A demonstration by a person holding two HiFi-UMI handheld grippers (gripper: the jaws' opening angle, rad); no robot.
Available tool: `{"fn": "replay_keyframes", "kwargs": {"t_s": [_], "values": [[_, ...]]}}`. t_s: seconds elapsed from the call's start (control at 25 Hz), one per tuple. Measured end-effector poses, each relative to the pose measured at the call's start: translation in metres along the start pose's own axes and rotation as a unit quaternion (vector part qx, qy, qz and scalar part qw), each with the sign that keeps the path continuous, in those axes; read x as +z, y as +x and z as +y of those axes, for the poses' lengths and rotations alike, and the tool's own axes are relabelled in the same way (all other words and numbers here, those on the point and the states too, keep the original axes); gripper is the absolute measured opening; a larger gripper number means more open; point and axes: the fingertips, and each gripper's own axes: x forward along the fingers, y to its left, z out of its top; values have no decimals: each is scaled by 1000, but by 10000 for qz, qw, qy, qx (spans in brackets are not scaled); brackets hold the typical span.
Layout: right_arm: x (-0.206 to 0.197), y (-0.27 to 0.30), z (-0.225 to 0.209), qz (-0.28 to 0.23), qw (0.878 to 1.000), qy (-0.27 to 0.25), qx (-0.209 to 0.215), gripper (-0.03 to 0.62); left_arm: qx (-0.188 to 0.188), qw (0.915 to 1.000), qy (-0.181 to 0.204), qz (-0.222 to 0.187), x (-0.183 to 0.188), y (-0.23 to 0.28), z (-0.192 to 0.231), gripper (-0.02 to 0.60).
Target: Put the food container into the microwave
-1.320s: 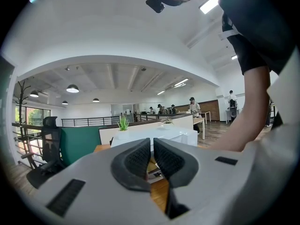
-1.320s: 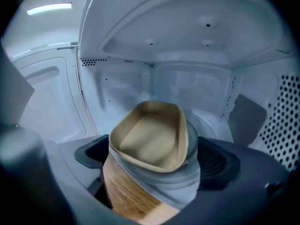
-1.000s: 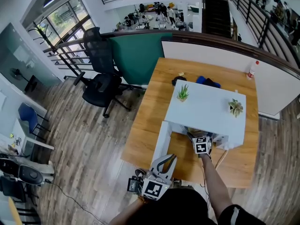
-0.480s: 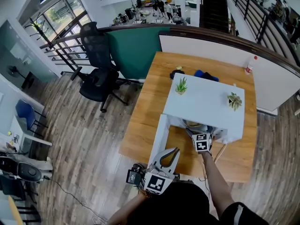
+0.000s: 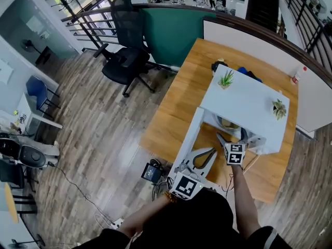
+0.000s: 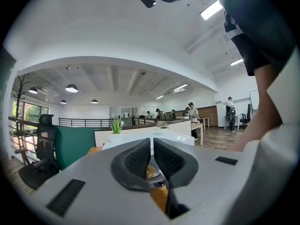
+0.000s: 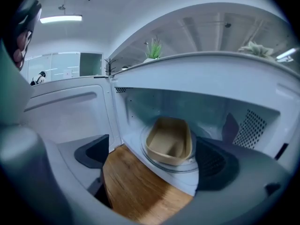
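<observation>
A: Your food container (image 7: 169,142) sits inside the microwave (image 5: 249,100), on the glass turntable (image 7: 157,167), dead ahead at 12 o'clock of your right gripper (image 7: 153,160). It is a tan open container and looks empty.

B: Your right fingers are spread wide and grasp nothing. The container lies apart from them, deeper in the cavity. Set on the turntable like that, I judge it can turn freely once you start the oven.

A: Your door (image 7: 65,111) hangs open at 9 o'clock of the cavity, which gives you a straight path back out over the bench (image 7: 136,191).

B: Your left gripper (image 6: 152,149) is low by your body, at 7 o'clock of the microwave, with its fingers pressed together on nothing. I'd say it is held clear of the cavity yet near enough to the door to push it shut.

A: Mind the two small plants (image 5: 226,79) on the microwave's top, because a hard shove on the door could rock them
</observation>
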Motion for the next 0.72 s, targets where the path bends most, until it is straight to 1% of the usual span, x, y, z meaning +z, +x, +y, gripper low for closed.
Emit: {"fn": "replay_keyframes", "kwargs": {"t_s": [0.12, 0.36, 0.44, 0.68, 0.72], "values": [[6, -9, 7, -70, 9999, 4, 89, 591, -1, 10000, 22, -53, 2, 1, -2, 38], [13, -26, 11, -207, 9997, 13, 136, 587, -2, 9999, 55, -85, 3, 2, -5, 38], [12, -32, 11, -268, 9996, 17, 110, 571, -8, 9999, 68, -75, 3, 3, -6, 38], [15, -54, 24, -407, 9991, 62, 135, 560, -34, 10000, 27, -50, 2, 5, -8, 38], [16, -57, 25, -451, 9989, 62, 117, 549, -36, 10000, 27, -49, 3, 6, -9, 38]]}}
